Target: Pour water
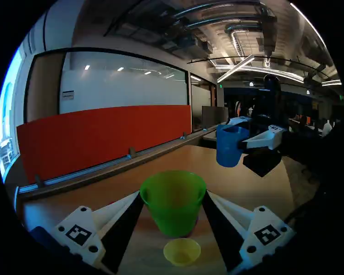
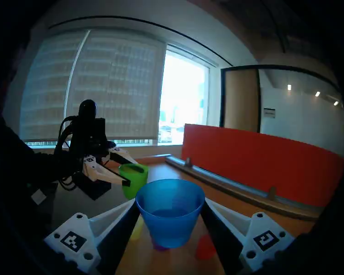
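My left gripper point(image 1: 173, 197) is shut on a green cup point(image 1: 173, 206), held upright above the wooden table point(image 1: 250, 183). My right gripper point(image 2: 170, 206) is shut on a blue cup point(image 2: 170, 217), also upright, with water in its bottom. The left gripper view has the blue cup point(image 1: 229, 145) off to the right, in the right gripper point(image 1: 238, 135). From the right gripper view, the green cup point(image 2: 134, 179) sits just behind and left of the blue one, in the left gripper point(image 2: 125, 172). The two cups are apart.
A small yellow cup point(image 1: 182, 251) stands on the table under the green cup. Blurred yellow point(image 2: 136, 229), purple point(image 2: 159, 247) and red point(image 2: 205, 247) cups lie below the blue cup. A red partition point(image 1: 103, 135) runs along the table's far edge. A person's dark sleeve point(image 2: 20, 169) holds the left gripper.
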The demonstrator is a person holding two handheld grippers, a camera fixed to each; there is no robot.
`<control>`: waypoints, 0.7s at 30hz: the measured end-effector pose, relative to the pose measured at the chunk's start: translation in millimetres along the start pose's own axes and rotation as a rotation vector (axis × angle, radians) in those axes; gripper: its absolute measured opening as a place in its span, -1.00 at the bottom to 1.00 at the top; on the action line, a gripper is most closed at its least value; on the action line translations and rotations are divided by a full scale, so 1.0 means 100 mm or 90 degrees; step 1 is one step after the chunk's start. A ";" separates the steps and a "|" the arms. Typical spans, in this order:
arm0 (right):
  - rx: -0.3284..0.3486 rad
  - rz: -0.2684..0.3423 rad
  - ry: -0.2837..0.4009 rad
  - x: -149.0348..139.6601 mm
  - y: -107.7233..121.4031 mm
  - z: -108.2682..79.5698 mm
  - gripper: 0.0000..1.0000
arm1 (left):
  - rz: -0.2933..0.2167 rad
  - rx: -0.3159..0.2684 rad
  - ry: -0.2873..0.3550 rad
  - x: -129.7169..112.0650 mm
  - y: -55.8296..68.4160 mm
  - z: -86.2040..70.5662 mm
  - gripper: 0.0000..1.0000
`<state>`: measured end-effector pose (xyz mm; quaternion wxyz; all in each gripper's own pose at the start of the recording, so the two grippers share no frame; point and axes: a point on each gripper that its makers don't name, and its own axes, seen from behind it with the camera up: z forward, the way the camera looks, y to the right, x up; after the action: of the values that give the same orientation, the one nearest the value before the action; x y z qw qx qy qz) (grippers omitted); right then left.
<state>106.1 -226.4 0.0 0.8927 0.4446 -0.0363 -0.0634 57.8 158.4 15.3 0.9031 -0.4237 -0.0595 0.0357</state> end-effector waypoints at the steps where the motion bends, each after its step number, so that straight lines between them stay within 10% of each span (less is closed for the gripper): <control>1: 0.001 -0.006 0.000 0.02 0.00 0.00 0.81 | -0.002 -0.003 0.000 -0.01 0.02 0.00 0.75; 21: 0.008 -0.131 -0.016 0.20 0.04 0.09 0.81 | 0.005 -0.037 0.013 -0.18 0.33 0.00 0.74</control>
<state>125.2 -233.8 8.5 0.8782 0.4507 -0.0018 -0.1600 39.3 177.7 -11.9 0.8909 -0.4503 -0.0494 0.0329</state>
